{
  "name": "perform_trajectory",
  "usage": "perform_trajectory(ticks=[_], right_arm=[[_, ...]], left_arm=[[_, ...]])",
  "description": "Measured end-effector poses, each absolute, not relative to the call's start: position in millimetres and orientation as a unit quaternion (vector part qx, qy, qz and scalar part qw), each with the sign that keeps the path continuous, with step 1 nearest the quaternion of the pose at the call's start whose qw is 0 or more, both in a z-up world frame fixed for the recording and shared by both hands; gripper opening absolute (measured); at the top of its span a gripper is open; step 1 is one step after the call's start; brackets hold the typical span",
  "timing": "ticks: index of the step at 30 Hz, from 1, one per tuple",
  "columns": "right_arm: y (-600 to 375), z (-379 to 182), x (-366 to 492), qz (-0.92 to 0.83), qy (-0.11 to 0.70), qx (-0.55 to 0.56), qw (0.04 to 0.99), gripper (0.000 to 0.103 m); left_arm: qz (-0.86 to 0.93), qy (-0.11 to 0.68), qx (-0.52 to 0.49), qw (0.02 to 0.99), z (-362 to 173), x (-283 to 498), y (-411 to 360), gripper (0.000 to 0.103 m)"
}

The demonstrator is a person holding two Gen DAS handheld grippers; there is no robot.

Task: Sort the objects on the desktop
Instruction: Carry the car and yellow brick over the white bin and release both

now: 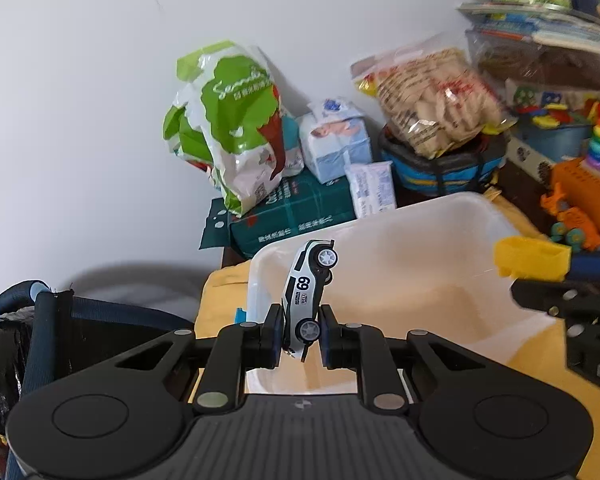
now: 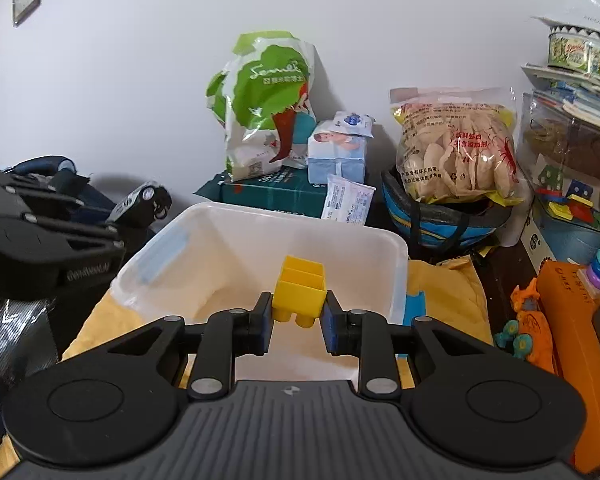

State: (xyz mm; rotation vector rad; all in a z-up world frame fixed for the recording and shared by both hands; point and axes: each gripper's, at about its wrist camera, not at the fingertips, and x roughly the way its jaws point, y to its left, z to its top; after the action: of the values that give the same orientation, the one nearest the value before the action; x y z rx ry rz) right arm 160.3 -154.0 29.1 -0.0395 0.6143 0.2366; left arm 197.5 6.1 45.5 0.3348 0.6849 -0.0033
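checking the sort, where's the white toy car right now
The white toy car is clamped nose-up in the left tool, centre of the left wrist view, held above the near-left edge of the clear plastic bin.

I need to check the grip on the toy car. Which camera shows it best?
The left wrist view: the white toy car stands nose-up, clamped in the left gripper, its number 69 legible. The right wrist view shows only a dark, blurred glimpse of it at the left edge.
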Motion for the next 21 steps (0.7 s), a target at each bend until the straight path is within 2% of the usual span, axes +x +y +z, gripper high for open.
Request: perform_trajectory(ticks=[9, 12, 13, 14, 16, 18, 21], right_arm=[[-144.9, -0.6, 208.7, 0.107, 0.346, -0.025, 0.932, 0.028], [-142.4, -9.4, 216.6, 0.103, 0.357, -0.027, 0.928, 0.030], [-141.8, -11.4, 218.2, 0.100, 0.360, -0.029, 0.927, 0.032], [-141.1, -12.9, 219.7, 0.098, 0.362, -0.031, 0.926, 0.042], [-140.5, -15.1, 219.4, 0.098, 0.362, -0.031, 0.926, 0.050], [-139.8, -15.0, 217.4, 0.096, 0.359, -0.034, 0.928, 0.051], [-139.8, -10.8, 213.7, 0.095, 0.350, -0.028, 0.932, 0.052]], left_arm=[[0.003, 0.372, 0.163, 0.914, 7.1, 240.8, 3.9, 0.021], [0.004, 0.381, 0.159, 0.911, -1.1, 247.5, 4.9, 0.024], [0.005, 0.383, 0.160, 0.910, -3.5, 249.1, 5.3, 0.024], [0.006, 0.384, 0.163, 0.909, -5.4, 250.3, 5.6, 0.025], [0.011, 0.383, 0.167, 0.909, -7.1, 251.4, 6.2, 0.033], [0.015, 0.381, 0.169, 0.909, -7.0, 251.8, 6.7, 0.044], [0.019, 0.377, 0.162, 0.912, -2.4, 248.8, 7.7, 0.046]])
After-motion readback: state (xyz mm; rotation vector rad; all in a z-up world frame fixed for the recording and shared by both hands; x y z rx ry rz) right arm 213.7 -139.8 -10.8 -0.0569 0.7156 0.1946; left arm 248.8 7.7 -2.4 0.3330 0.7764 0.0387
